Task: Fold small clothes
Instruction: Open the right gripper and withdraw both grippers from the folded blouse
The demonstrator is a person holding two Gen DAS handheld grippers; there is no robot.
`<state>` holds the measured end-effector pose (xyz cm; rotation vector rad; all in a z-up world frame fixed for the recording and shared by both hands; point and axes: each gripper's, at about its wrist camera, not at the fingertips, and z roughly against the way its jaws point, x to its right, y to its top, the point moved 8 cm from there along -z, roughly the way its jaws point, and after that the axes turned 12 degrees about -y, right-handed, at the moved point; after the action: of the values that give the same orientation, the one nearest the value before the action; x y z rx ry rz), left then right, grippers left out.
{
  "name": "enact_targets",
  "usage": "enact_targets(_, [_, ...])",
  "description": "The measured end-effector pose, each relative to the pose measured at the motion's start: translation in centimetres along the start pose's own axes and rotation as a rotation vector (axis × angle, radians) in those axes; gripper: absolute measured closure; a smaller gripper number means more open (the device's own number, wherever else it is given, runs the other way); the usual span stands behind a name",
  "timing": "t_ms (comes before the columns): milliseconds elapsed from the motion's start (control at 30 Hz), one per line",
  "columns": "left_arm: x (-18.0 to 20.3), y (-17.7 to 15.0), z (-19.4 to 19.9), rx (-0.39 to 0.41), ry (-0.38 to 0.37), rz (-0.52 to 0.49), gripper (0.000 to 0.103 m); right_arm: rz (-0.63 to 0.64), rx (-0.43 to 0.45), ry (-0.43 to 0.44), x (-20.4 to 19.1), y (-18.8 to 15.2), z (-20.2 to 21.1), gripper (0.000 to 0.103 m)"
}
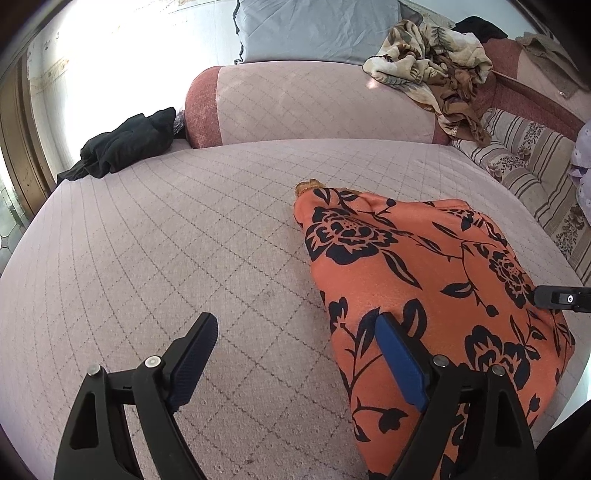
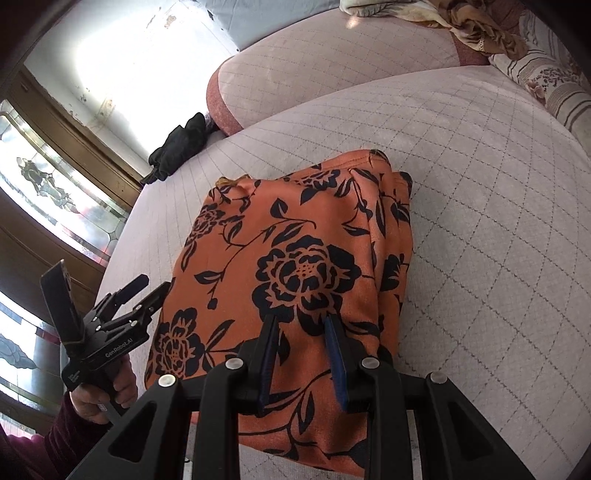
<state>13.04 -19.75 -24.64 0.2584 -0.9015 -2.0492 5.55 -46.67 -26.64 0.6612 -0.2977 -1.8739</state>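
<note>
An orange garment with black flowers (image 1: 436, 280) lies folded into a thick rectangle on the pink quilted bed (image 1: 184, 240); it also shows in the right wrist view (image 2: 295, 266). My left gripper (image 1: 295, 325) is open and empty, its right finger (image 1: 399, 362) over the garment's left edge, its left finger over bare bed. In the right wrist view the left gripper (image 2: 155, 286) sits at the garment's left side. My right gripper (image 2: 301, 321) hovers over the garment's near part, jaws partly open with nothing held between them. Its tip (image 1: 561, 297) shows in the left wrist view.
A black garment (image 1: 125, 144) lies at the bed's far left. A floral blanket heap (image 1: 432, 62) sits on the pink bolster (image 1: 314, 103). A blue-grey pillow (image 1: 317, 29) stands behind. A striped floral cushion (image 1: 524, 166) lies at right. A stained-glass door (image 2: 44, 192) is left.
</note>
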Motion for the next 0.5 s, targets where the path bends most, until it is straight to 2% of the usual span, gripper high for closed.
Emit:
enact_targets(167, [0.0, 0.4, 0.3, 0.01, -0.011, 0.009, 0.016, -0.106, 0.101, -0.007, 1.8, 1.8, 1.8, 0.072])
enact_targets(200, [0.0, 0.5, 0.3, 0.013, -0.018, 0.013, 0.016, -0.136, 0.113, -0.012, 2.4, 2.1, 2.1, 0.067])
enact_targets(300, [0.2, 0.7, 0.5, 0.017, -0.036, 0.02, 0.016, -0.224, 0.149, -0.016, 4.0, 2.8, 2.8, 0.027])
enact_targets(367, [0.5, 0.8, 0.5, 0.022, -0.045, 0.015, 0.016, -0.241, 0.164, -0.024, 4.6, 3.1, 3.0, 0.027])
enact_targets(500, [1.1, 1.0, 0.7, 0.031, -0.068, 0.01, 0.016, -0.244, 0.139, -0.047, 5.1, 2.9, 2.5, 0.027])
